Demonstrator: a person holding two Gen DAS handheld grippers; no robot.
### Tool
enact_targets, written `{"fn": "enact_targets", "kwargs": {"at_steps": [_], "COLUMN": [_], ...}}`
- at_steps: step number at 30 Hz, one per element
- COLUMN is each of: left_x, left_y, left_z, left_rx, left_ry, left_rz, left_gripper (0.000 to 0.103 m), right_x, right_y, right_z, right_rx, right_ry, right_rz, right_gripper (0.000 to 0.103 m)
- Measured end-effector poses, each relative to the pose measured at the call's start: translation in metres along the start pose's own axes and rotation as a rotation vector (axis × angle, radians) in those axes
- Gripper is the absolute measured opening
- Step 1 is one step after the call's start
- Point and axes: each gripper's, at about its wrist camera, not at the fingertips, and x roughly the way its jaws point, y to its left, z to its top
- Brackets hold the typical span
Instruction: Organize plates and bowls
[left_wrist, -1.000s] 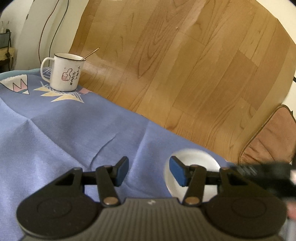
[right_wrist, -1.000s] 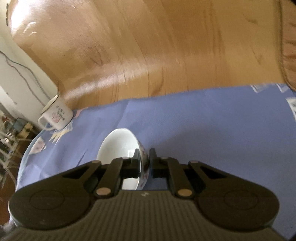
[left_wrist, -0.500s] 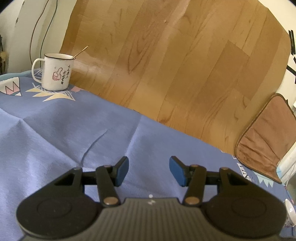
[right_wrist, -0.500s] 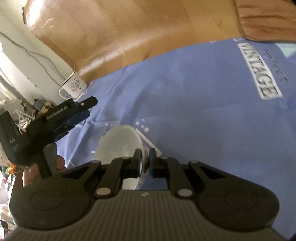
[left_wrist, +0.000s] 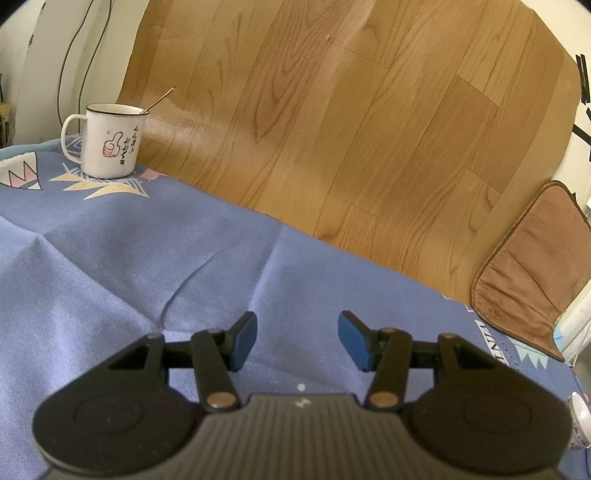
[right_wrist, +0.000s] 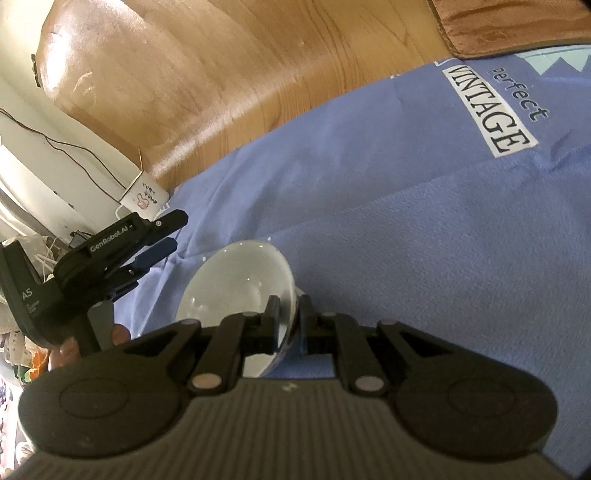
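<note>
My right gripper is shut on the rim of a white bowl and holds it tilted over the blue tablecloth. The bowl's edge also shows at the far right of the left wrist view. My left gripper is open and empty above the cloth; it also shows at the left of the right wrist view, apart from the bowl. No plate is in view.
A white enamel mug with a spoon stands at the far left corner of the table. The table's far edge drops to a wooden floor. A brown mat lies on the floor at the right.
My right gripper has carried the bowl away to the right, and it has left the space in front of my left gripper. The left gripper stays open.
</note>
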Motion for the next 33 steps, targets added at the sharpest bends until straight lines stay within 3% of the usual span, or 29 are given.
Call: {"fn": "enact_targets", "kwargs": {"at_steps": [33], "left_x": [-0.0049], "left_y": [-0.0087], "left_z": [-0.0017], "left_rx": [0.045], "left_ry": [-0.011], "left_rz": [-0.078], "left_gripper": [0.049], "right_x": [0.0010], "right_y": [0.0027], "right_z": [-0.0007], "right_rx": [-0.004], "right_ry": [-0.001], "right_rz": [-0.007], "right_gripper": [0.013]}}
